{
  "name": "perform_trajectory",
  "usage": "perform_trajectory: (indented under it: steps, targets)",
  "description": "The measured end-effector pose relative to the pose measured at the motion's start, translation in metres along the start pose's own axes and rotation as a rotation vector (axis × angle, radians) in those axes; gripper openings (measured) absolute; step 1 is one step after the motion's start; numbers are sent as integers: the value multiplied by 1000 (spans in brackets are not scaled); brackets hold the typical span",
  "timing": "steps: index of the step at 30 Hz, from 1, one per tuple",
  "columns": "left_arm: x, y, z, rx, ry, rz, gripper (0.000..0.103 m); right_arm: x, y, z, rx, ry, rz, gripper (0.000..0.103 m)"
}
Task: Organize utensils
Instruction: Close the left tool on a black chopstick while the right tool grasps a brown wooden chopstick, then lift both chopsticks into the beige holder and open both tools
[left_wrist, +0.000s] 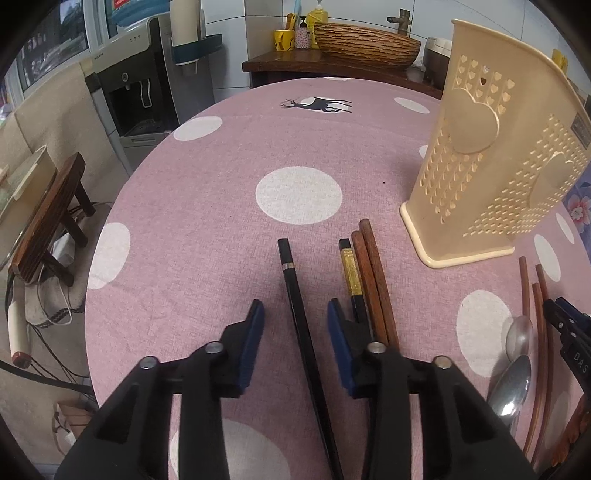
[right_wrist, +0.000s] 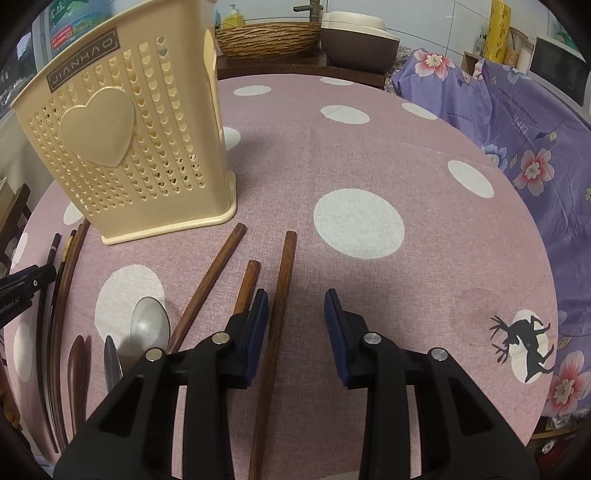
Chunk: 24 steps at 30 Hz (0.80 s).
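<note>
Pick-up stage: both claws gape, left claw (left_wrist: 295, 317) astride the black chopstick (left_wrist: 295, 291), right claw (right_wrist: 296, 308) astride the brown wooden chopstick (right_wrist: 281, 291); next, clamp and lift toward the cream perforated plastic holder (right_wrist: 122, 147) at eleven o'clock on the desk (right_wrist: 369, 155).

A: Left hand-held gripper (left_wrist: 295, 325) hangs low over the desk (left_wrist: 207, 258), jaws wide apart; a black chopstick (left_wrist: 295, 299) runs up between them, touching neither pad.

B: Just right of it, a black-and-gold chopstick (left_wrist: 351, 273) and two brown chopsticks (left_wrist: 373, 273) lie side by side; the cream utensil holder (left_wrist: 491, 155) stands upright beyond; two metal spoons (left_wrist: 515, 362) lie far right.
</note>
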<state>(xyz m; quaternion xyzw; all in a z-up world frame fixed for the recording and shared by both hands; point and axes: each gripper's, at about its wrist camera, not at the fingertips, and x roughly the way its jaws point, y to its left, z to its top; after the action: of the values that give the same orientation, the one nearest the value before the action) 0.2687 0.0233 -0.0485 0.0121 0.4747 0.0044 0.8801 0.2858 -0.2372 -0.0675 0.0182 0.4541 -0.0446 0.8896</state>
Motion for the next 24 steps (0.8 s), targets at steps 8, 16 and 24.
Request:
perform_trajectory:
  steps: [8, 16, 24]
  targets:
    - [4, -4, 6, 6, -15, 12, 19, 7, 0, 10, -1, -15, 6, 12]
    - [5, -10, 6, 19, -31, 18, 10, 9, -8, 14, 45, -20, 47, 8]
    - [-4, -4, 10, -14, -46, -80, 9, -12, -29, 22, 125, -95, 193, 8]
